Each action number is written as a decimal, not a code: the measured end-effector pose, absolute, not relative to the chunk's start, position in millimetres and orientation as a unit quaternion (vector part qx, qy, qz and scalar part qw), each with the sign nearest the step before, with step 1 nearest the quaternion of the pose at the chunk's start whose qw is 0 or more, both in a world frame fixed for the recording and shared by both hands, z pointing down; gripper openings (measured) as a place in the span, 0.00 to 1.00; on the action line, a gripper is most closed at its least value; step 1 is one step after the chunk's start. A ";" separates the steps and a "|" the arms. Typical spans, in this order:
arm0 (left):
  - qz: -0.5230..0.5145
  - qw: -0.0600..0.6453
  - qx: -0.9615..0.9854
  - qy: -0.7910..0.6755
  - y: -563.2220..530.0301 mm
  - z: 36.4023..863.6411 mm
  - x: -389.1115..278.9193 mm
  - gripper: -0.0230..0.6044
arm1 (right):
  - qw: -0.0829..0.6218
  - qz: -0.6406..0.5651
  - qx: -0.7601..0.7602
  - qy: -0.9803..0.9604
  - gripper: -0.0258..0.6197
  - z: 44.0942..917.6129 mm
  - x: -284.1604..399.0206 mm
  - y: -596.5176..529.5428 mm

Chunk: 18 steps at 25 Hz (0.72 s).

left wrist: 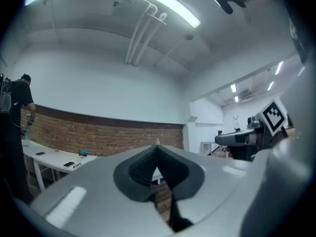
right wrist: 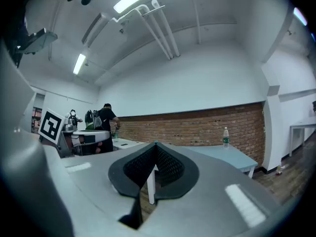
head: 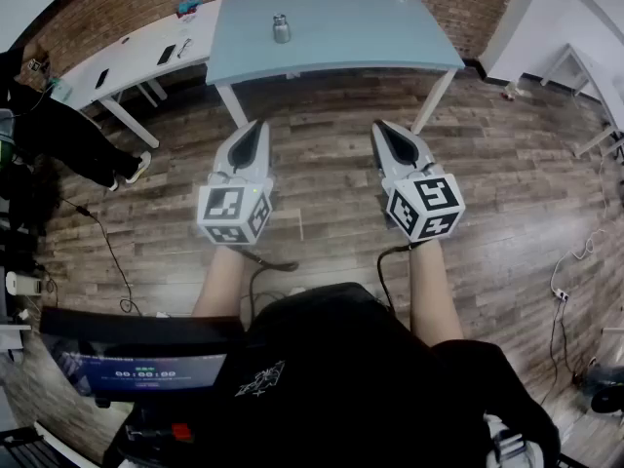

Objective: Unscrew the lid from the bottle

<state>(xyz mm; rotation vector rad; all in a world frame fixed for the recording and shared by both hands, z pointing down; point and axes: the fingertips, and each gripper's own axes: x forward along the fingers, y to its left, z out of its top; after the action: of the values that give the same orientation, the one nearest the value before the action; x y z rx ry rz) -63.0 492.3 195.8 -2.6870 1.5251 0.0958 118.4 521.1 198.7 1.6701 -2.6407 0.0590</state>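
Your room is evenly bright under long ceiling tubes (left wrist: 168, 6), shadows are faint, and every view bows hard toward dark corners with near surfaces soft.

Wood-plank floor (head: 322, 164), rough brick wall (head: 127, 8), smooth matt table (head: 341, 32)

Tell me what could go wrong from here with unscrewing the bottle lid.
The left tool and right tool are shut, short of the table; reaching in shut could knock a bottle over. Two stand there, a metal bottle and a plastic bottle at the far edge, so the wrong one might get picked.
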 end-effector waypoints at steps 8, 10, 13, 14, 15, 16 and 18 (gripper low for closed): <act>0.030 0.015 -0.870 0.493 483.4 202.0 -56.2 0.04 | 0.009 0.029 0.526 -0.850 0.04 197.3 109.0 515.5; 0.028 0.014 -0.870 0.493 483.5 203.8 -55.6 0.04 | 0.010 0.028 0.525 -0.850 0.04 197.6 106.5 516.1; 0.027 0.017 -0.870 0.492 485.5 204.3 -55.2 0.04 | 0.009 0.030 0.524 -0.851 0.04 198.8 104.2 518.5; 0.027 0.018 -0.870 0.493 485.6 203.8 -55.5 0.04 | 0.007 0.031 0.523 -0.852 0.04 199.1 103.7 518.8; 0.028 0.018 -0.870 0.493 485.6 203.2 -55.6 0.04 | 0.005 0.034 0.522 -0.852 0.04 199.5 103.5 518.8; 0.028 0.018 -0.870 0.492 485.4 202.6 -55.2 0.04 | 0.003 0.037 0.520 -0.853 0.04 199.9 103.5 518.9; 0.028 0.019 -0.871 0.490 485.4 201.8 -53.7 0.04 | -0.004 0.040 0.516 -0.856 0.04 199.6 103.6 519.7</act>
<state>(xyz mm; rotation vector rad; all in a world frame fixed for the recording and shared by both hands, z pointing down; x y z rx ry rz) -53.7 485.4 201.8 -2.7040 1.5217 0.0862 103.6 519.7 199.6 1.6236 -2.6951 0.1252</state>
